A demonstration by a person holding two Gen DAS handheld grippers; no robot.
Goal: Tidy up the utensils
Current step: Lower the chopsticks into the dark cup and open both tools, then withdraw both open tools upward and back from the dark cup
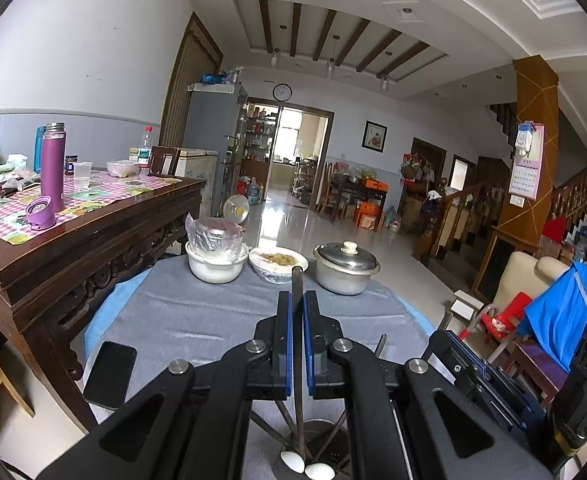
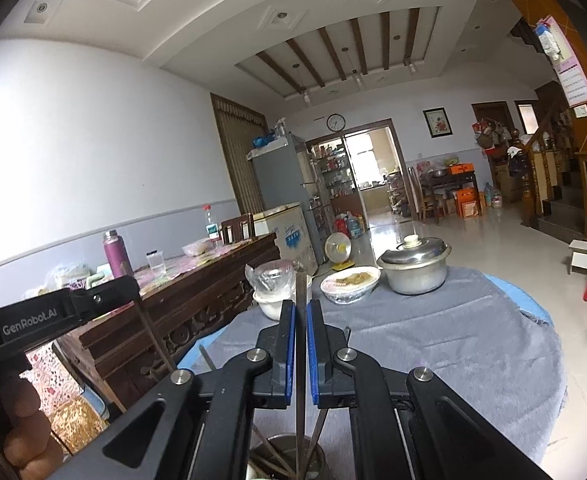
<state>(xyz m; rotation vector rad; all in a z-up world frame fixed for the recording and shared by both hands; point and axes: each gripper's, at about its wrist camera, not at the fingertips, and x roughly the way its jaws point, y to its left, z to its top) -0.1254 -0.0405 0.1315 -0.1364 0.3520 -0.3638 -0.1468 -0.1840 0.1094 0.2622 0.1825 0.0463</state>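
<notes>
In the left wrist view my left gripper is shut on a dark chopstick held upright. Its lower end reaches down into a metal utensil holder at the bottom edge, where more chopsticks and two white spoons stand. In the right wrist view my right gripper is shut on another dark chopstick, also upright, over the same holder. The left gripper's body shows at the left there, with a hand beneath it.
On the grey cloth of the round table stand a lidded metal pot, a wrapped dish of food and a white bowl. A black phone lies at left. A wooden table with a purple flask is close by.
</notes>
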